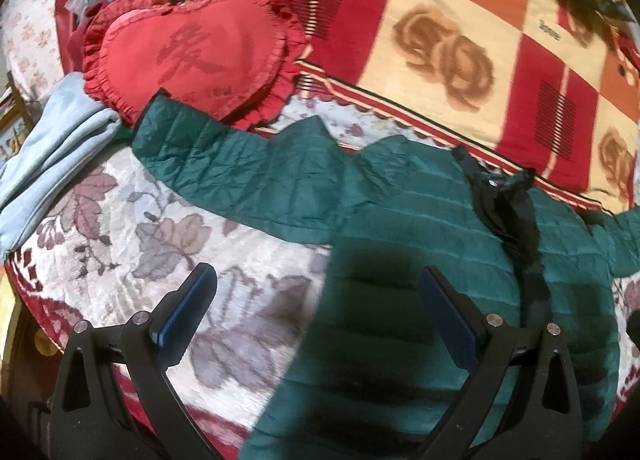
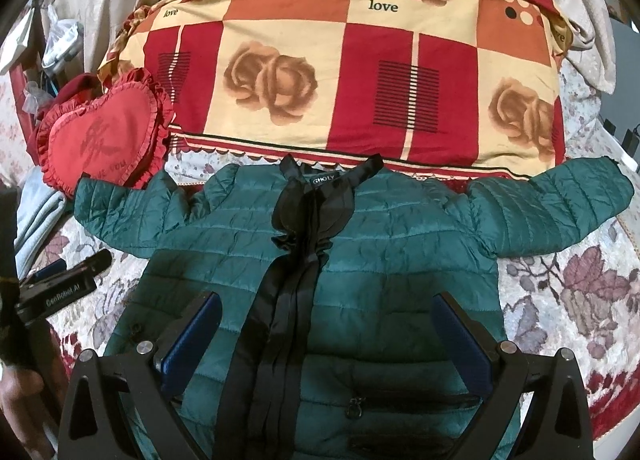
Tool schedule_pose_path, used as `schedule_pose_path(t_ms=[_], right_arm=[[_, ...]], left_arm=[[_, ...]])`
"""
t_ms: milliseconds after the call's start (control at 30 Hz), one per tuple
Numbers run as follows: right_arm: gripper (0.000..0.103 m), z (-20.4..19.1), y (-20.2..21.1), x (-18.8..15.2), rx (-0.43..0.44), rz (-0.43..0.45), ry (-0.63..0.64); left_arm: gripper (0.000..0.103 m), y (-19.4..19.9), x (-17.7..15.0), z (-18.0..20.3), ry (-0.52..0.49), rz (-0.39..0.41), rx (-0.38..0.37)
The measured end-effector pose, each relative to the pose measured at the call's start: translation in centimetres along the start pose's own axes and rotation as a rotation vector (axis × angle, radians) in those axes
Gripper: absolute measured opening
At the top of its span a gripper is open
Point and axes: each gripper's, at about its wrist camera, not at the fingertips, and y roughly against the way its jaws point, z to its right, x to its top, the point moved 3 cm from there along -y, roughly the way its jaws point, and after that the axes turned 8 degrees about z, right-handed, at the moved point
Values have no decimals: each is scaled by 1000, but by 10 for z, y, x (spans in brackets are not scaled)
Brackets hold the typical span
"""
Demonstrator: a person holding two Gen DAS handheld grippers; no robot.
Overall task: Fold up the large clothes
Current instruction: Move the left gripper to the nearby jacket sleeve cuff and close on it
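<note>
The green jacket (image 2: 360, 260) lies flat on the bed (image 2: 580, 300), front up, sleeves spread, collar toward the quilt (image 2: 340, 71). Both the left gripper (image 1: 316, 300) and the right gripper (image 2: 328, 324) hover over it, jaws wide apart, holding nothing.

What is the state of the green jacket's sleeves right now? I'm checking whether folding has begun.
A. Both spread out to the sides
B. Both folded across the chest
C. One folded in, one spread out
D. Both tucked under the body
A: in the right wrist view the green jacket lies flat on the bedspread with one sleeve stretched toward the heart pillow and the other sleeve stretched the opposite way.
</note>
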Motion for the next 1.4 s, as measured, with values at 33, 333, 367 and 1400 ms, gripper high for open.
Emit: schedule_pose_path(t_ms=[33, 333, 367, 1400], right_arm=[[103, 0, -1, 0, 1, -1, -2], [103, 5, -8, -4, 12, -25, -8], [103, 5, -8, -4, 13, -27, -8], [103, 6, -32, -15, 13, -114, -16]], left_arm=[[101, -4, 2, -6, 4, 1, 16], [101, -51, 31, -72, 37, 0, 147], [101, -58, 35, -81, 39, -3, 156], [101, -165, 88, -218, 201, -16, 274]])
